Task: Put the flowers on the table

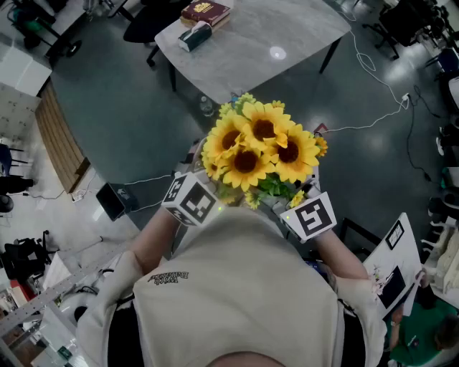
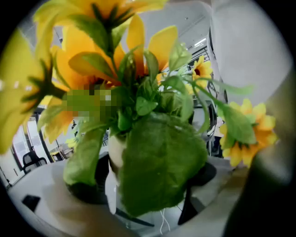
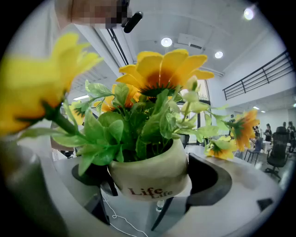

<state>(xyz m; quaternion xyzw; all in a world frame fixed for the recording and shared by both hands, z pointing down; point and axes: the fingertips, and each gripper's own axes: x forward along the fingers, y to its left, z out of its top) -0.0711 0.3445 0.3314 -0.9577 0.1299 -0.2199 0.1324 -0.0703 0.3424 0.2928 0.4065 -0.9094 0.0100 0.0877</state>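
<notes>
Carrying flowers (image 1: 262, 147) in mid-air, close to chest, dead centre of head view. Not yet on counter (image 1: 287, 32), well apart at 12 o'clock. Left tongs (image 2: 148, 185) clamped on pot (image 2: 116, 155) from one side, right tongs (image 3: 149, 185) clamped on same pot from the other. Jaws hard against pot walls in right gripper view. Contact mostly hidden by big leaf (image 2: 162, 162) in left gripper view, so grip judged there, not seen.

Risks, judged:
- Slipping: smooth rounded pot, pinched only at sides; likely to rotate or drop on any easing of either grip, or with uneven pull between hands.
- Toppling: top-heavy bunch, wider than pot; any tilt at set-down enough to roll it.
- Blind placing: pot base and both tongs covered by blooms in head view; hard to judge against counter edge, so possibly landing half off near side at 6 o'clock.
- Tripping: cable (image 1: 373, 118) on floor toward 3 o'clock.
- Bumping book (image 1: 206, 12) at 11 o'clock corner of counter, if set too far left.

Look: sunflowers, bright yellow petals, dark brown centres, several large heads plus smaller ones at the sides, dense green leaves, probably artificial. Pot small, cream, rounded, "Life" printed in dark red.
</notes>
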